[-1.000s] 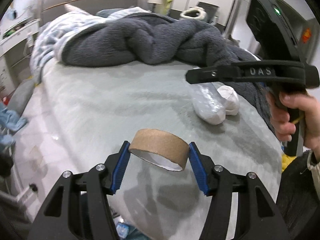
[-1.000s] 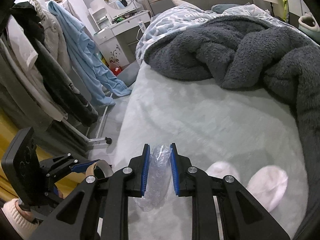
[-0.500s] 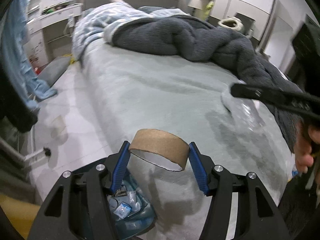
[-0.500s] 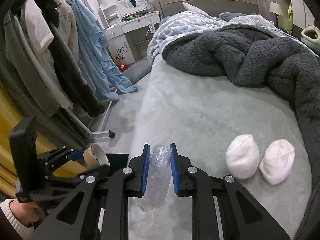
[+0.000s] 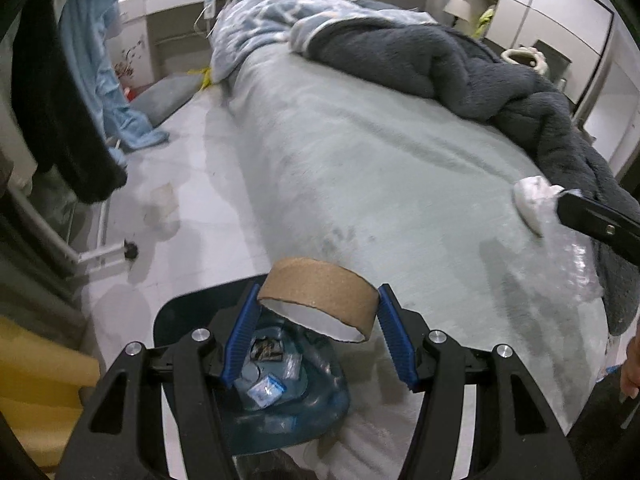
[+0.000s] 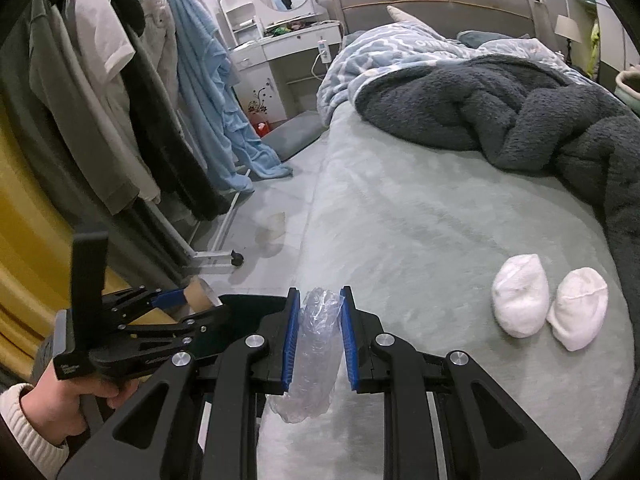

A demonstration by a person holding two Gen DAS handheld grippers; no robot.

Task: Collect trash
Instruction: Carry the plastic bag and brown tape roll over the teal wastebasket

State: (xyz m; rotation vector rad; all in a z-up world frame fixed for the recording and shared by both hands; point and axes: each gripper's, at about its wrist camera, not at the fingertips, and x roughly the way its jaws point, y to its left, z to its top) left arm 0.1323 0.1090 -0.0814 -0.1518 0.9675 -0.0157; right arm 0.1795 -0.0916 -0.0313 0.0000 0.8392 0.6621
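A cardboard ring (image 5: 318, 300) is pinched between the blue pads of the left claw (image 5: 316, 334), which is spread wide around it. Right below that claw a bin (image 5: 172, 320) with trash inside can be seen. The right claw (image 6: 319, 338) is closed narrow on crumpled plastic (image 6: 314, 356). Two white socks (image 6: 520, 300) are lying off to its right on the bed (image 6: 420, 220).

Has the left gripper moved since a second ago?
Yes. The left gripper, still shut on the cardboard roll, has swung left off the bed and now hangs over the trash bin beside it.
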